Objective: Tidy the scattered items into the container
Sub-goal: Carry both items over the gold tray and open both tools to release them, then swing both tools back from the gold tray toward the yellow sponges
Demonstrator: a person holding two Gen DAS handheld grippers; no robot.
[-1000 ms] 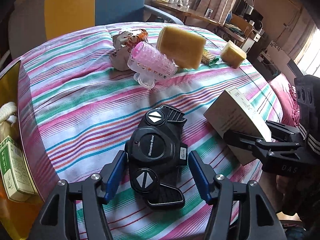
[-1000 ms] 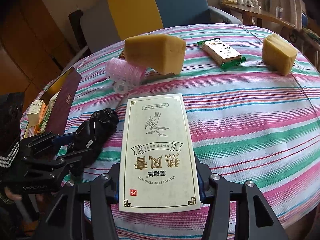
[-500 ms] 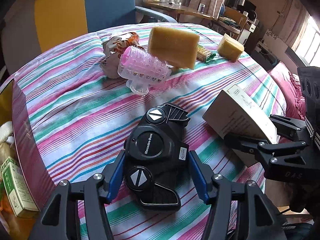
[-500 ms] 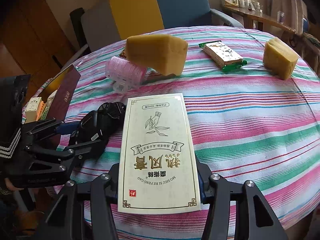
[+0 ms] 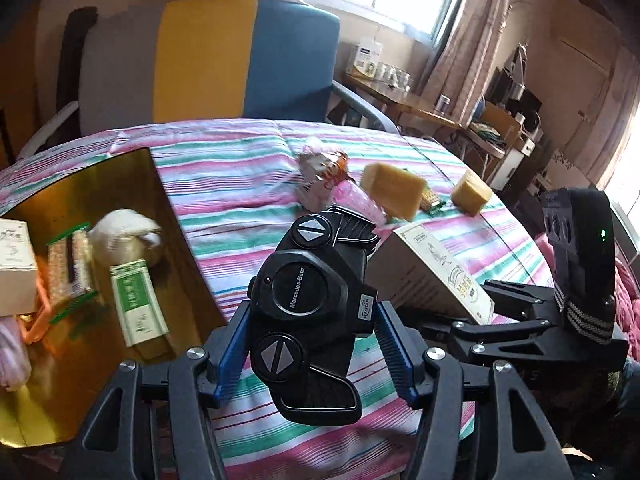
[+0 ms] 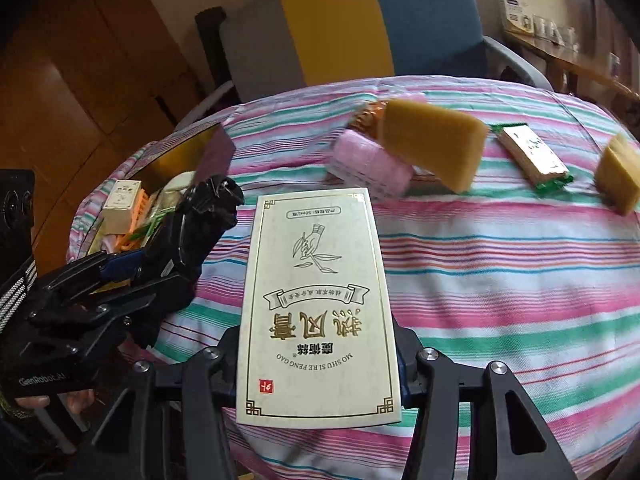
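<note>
Left wrist: green box (image 5: 138,305) in container (image 5: 168,216) | right wrist: hidden

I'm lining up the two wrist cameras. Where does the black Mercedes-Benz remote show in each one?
Left wrist view: the black Mercedes-Benz remote fills the lower centre, clamped in the left gripper, held above the striped cloth.
Right wrist view: the remote is seen side-on at middle left, just right of the gold-lined container.
Shared landmark: the big yellow sponge block near the table's far side.
</note>
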